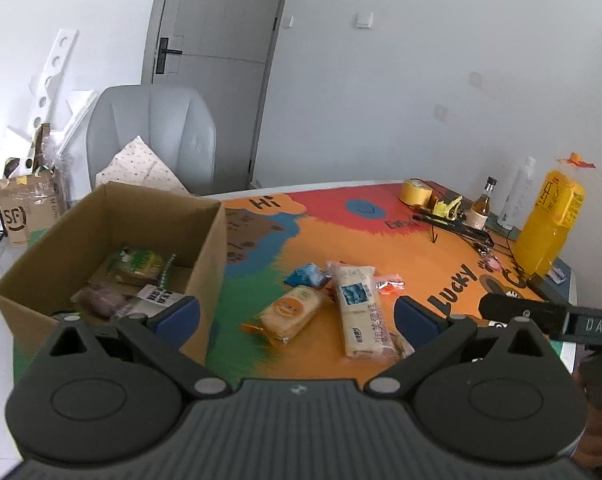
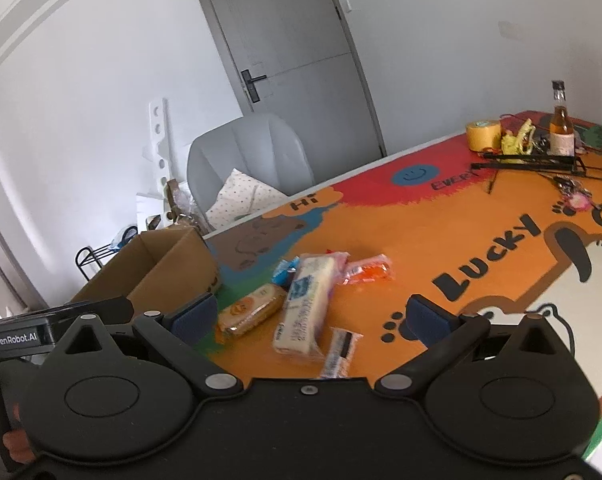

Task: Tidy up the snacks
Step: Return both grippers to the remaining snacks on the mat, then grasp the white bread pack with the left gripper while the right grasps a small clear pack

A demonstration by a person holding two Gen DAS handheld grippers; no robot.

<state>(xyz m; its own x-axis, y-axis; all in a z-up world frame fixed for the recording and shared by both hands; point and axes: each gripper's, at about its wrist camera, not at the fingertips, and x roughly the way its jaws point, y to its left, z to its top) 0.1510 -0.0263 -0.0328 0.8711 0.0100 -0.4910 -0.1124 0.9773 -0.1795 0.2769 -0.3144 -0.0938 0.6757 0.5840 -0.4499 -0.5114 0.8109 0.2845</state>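
Observation:
A brown cardboard box (image 1: 211,240) stands at the table's left end and holds several snack packs (image 1: 139,266); it also shows in the right wrist view (image 2: 173,258). Loose snacks lie on the colourful mat: a long white pack (image 1: 359,310) (image 2: 307,304), an orange round-biscuit pack (image 1: 291,312) (image 2: 249,310), a small blue pack (image 1: 307,274), an orange-red pack (image 2: 369,270) and a small dark bar (image 2: 341,350). My left gripper (image 1: 297,316) is open and empty above the snacks beside the box. My right gripper (image 2: 313,316) is open and empty over the pile.
At the table's far right stand a yellow juice bottle (image 1: 551,224), a small brown bottle (image 1: 483,206), a roll of yellow tape (image 1: 415,192) and black rods with cables (image 1: 457,226). A grey chair (image 1: 153,132) with a cushion stands behind the box.

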